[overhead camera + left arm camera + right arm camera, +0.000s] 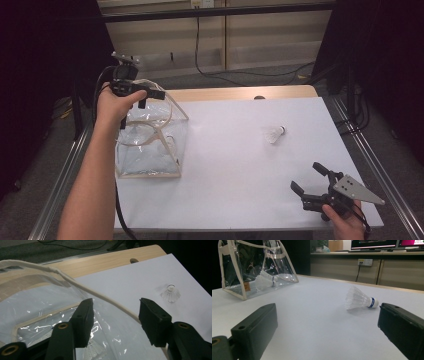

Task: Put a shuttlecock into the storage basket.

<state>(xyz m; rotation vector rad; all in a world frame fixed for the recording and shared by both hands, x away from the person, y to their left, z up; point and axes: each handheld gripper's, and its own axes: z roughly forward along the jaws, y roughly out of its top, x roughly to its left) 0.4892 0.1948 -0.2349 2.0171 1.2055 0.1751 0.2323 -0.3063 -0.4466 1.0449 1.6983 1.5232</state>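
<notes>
- The left hand (112, 102) is raised over the clear bag (150, 145) at the tabletop's (235, 165) 9 o'clock; the left gripper (115, 315) has its fingers half apart around the bag's cord handle (107, 299), not pressing it.
- The right gripper (307, 179) sits low at 5 o'clock, fingers wide, empty.
- The right gripper view shows 1 shuttlecock (265, 280) inside the bag and a second shuttlecock (360, 300) lying loose at 2 o'clock.

Left gripper (150, 95) raised, jaws apart; right gripper (306, 178) low, jaws wide.

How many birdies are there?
2: one shuttlecock lies inside the clear bag, the other shuttlecock lies on the white table. More could hide behind the bag's shiny plastic.
</notes>
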